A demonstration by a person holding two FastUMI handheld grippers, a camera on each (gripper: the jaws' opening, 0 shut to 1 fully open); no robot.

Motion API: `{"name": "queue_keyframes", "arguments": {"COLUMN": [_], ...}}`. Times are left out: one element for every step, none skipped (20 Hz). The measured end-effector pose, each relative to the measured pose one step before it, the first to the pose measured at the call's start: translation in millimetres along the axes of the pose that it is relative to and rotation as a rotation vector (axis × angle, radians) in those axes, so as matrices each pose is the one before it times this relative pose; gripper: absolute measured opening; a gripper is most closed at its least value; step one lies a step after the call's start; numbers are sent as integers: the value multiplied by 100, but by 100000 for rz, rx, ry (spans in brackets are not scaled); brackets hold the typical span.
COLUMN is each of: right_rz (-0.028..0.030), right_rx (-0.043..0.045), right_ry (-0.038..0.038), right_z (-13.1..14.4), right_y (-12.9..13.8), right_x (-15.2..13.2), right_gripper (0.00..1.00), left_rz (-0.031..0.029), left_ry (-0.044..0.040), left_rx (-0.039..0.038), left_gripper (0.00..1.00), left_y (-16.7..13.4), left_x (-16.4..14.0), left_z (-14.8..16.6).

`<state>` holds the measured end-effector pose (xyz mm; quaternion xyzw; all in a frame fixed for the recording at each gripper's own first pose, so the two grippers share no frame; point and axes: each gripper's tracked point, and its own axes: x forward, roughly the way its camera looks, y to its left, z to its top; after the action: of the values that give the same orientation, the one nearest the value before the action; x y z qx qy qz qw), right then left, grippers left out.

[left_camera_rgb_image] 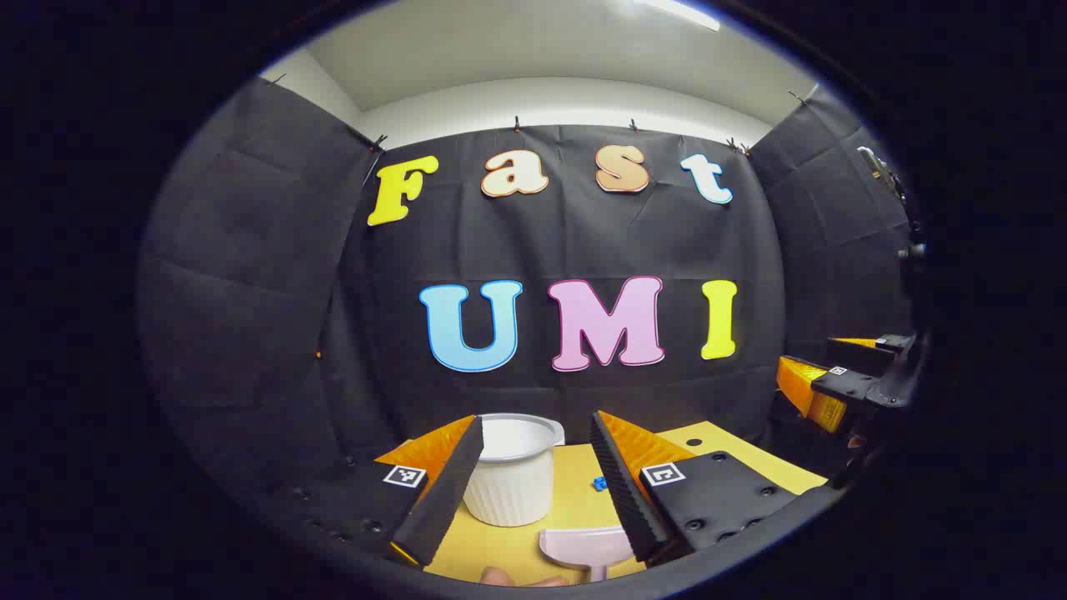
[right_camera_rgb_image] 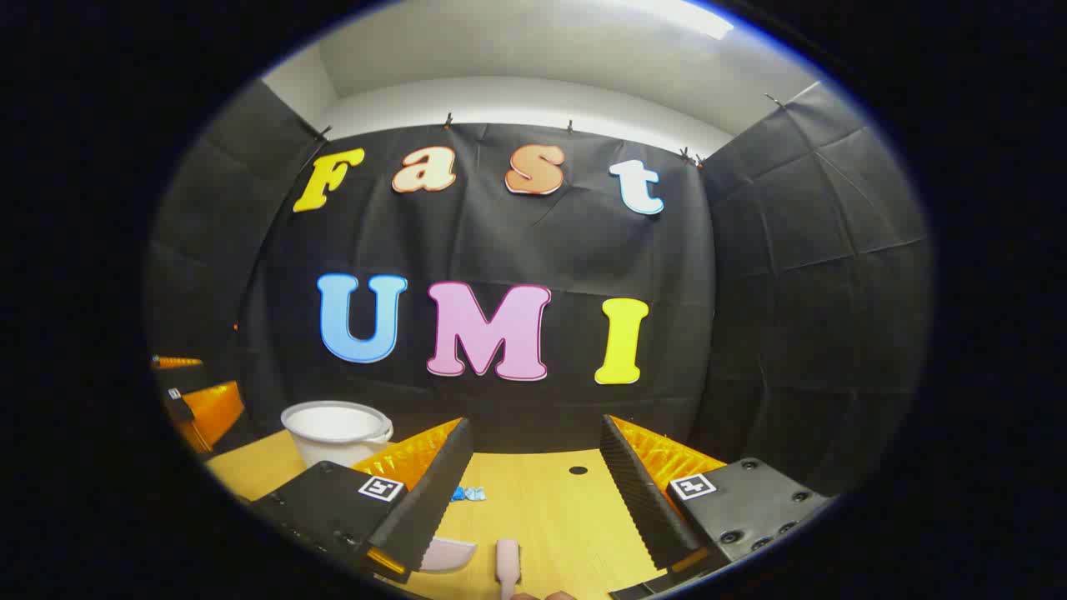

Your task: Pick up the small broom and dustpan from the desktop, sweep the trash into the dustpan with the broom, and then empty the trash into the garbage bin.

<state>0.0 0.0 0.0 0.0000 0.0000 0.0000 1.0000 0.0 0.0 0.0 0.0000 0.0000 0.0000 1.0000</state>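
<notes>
Left gripper view: my left jaws (left_camera_rgb_image: 533, 479) are standing wide open and holding nothing. Nearest, at the lower edge, the pale pink dustpan (left_camera_rgb_image: 583, 547) is lying flat on the yellow counter (left_camera_rgb_image: 575, 483), just ahead of my right-hand finger. Beyond it, between my fingers and toward the left one, the white ribbed garbage bin (left_camera_rgb_image: 510, 479) is standing upright. A small blue scrap of trash (left_camera_rgb_image: 598, 482) is lying on the counter to the right of the bin, apart from it. Farther right, my other gripper (left_camera_rgb_image: 842, 383) is hovering at the counter's edge.

Right gripper view: my right jaws (right_camera_rgb_image: 533, 492) are likewise gaping, empty. Closest, the pink broom handle (right_camera_rgb_image: 507, 562) is lying between my fingers, with the dustpan (right_camera_rgb_image: 446, 554) just beside it to the left. Blue trash (right_camera_rgb_image: 468, 494) is lying farther on, the garbage bin (right_camera_rgb_image: 338, 432) farther still at left, beside my left gripper (right_camera_rgb_image: 196, 400).
</notes>
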Motion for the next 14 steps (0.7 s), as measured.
{"name": "queue_keyframes", "arguments": {"right_rz": [548, 328, 234, 230, 459, 561, 705, 662, 54, 402, 563, 126, 252, 108], "right_rx": [597, 534, 153, -98, -60, 213, 12, -139, 89, 293, 13, -523, -362, -259], "right_ry": [-334, -997, -1120, -824, -722, -249, 267, 316, -532, -666, 34, 257, 258, 143], "right_z": [169, 271, 122, 169, 95, -23, -220, -139, 135, 106, -158, -181, -139, -38], "right_y": [432, 134, -9, 13, 172, 107, 35, 59, -100, -38, 104, -105, 3, -26], "right_x": [320, 189, 99, 28, -6, 74, -58, -169, -97, -7, -35, -31, 73, 47], "right_gripper": [99, 99, 97, 97, 97, 97, 97, 97, 99, 99, 99, 97, 97, 97], "left_rz": [-1387, -1176, -1566, -1419, -290, 133, -269, -340, -395, -202, 311, 277, -274, -464], "left_ry": [-328, 121, 470, 719, 871, 472, -49, 120, 492, 1186, 1037, 953, 308, 184], "left_rx": [1768, 61, -999, -951, -165, 357, 227, -245, -485, -672, -473, -1300, -1662, -1916], "left_gripper": [76, 76, 76, 76, 76, 76, 76, 76, 76, 76, 76, 76, 76, 76], "left_y": [-783, -411, -434, -460, -196, 59, -77, -119, -44, -149, 99, 85, -121, -172], "left_x": [463, 333, 480, 198, 250, 97, 157, 113, 113, 113, 114, 150, 145, 24], "left_z": [-57, 2, -174, -161, -272, -58, -84, 51, -302, -422, -201, -123, -1, -85]}}
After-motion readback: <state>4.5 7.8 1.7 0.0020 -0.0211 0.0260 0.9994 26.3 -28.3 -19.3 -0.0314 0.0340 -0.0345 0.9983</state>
